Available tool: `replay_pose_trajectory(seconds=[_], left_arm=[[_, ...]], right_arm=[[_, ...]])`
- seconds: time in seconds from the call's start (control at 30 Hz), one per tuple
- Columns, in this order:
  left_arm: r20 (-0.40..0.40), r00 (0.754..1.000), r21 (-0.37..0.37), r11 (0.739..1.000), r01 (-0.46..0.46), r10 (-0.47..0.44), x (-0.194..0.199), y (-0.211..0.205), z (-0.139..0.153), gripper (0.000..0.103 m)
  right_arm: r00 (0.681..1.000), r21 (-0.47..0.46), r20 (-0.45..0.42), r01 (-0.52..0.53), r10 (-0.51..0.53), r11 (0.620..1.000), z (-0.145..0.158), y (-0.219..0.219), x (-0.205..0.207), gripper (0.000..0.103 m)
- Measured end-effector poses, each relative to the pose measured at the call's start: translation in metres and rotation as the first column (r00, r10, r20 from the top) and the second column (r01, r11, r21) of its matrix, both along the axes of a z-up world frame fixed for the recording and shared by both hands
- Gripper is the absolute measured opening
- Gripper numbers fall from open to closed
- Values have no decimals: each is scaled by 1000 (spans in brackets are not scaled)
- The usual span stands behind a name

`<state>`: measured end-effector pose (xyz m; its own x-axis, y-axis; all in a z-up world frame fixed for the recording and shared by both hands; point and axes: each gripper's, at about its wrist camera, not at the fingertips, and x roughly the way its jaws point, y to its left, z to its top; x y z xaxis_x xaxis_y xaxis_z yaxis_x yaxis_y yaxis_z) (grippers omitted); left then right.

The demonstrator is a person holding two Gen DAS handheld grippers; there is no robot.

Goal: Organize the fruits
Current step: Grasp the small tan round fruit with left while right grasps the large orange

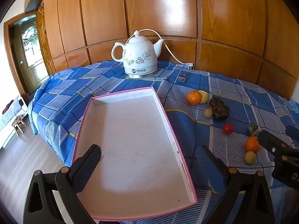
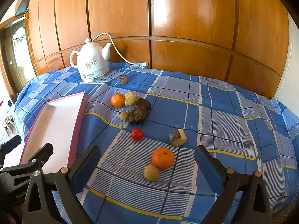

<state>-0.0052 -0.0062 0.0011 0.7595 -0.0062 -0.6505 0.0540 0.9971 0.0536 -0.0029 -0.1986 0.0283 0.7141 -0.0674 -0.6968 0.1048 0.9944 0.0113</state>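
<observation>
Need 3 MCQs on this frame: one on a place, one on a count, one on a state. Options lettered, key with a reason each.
1. Where does the kettle stand?
A. inside the tray
B. at the far edge of the table, by the wood panelling
C. on the floor

2. How many oranges lie on the cloth?
A. two
B. four
C. none

3. What is in the pink-rimmed tray?
A. every fruit
B. one tomato
C. nothing

Key:
1 B, it sits beyond the fruit, against the panels.
2 A, a near orange and a far orange.
3 C, its white floor is bare; the left gripper and right gripper are open and hold nothing.
</observation>
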Motion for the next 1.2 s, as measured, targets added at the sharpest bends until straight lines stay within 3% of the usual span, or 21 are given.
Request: replay_pose_trajectory(seconds=[0.13, 0.23, 0.27, 0.4, 0.6, 0.73, 0.83, 1.0, 1.07, 1.1, 1.13, 1.2], left_arm=[[-16, 997, -51, 996, 73, -74, 1, -3, 1, 103], [-77, 978, -155, 972, 178, -192, 7, -7, -1, 103], [-107, 969, -162, 965, 204, -223, 9, -11, -2, 103], [-99, 946, -147, 945, 293, -309, 12, -31, 0, 103], [-162, 874, -173, 885, 432, -458, 27, -72, -4, 103], [-209, 809, -211, 833, 512, -550, 30, -103, -15, 103], [-238, 787, -228, 821, 524, -568, 36, -120, -26, 103], [-294, 766, -221, 820, 528, -572, 43, -142, -39, 102], [-307, 766, -199, 825, 528, -565, 44, -148, -43, 91], [-311, 767, -189, 827, 529, -562, 44, -151, -46, 76], [-316, 766, -183, 828, 530, -560, 45, -154, -48, 70], [-328, 758, -189, 825, 532, -564, 47, -157, -55, 68]], right_arm=[[1000, 7, 6, 1, -1, 1000, 6, -13, 4, 102], [1000, 45, 5, 3, -3, 999, 17, -37, 12, 102], [1000, 48, 5, 4, -5, 999, 21, -46, 15, 102], [999, 54, -39, -7, 9, 999, 31, -83, 32, 97], [992, 76, -128, 31, -21, 997, 18, -144, 59, 92], [982, 169, -189, 41, -9, 985, -10, -164, 70, 85], [972, 213, -234, 31, 20, 977, -19, -166, 75, 74], [973, 238, -222, -7, 62, 971, -17, -159, 77, 70], [975, 246, -216, -5, 60, 969, -16, -159, 78, 65], [975, 253, -217, 1, 56, 968, -16, -161, 78, 64], [974, 268, -220, 9, 52, 963, -17, -163, 79, 62], [971, 307, -233, 19, 56, 951, -20, -166, 80, 62]])
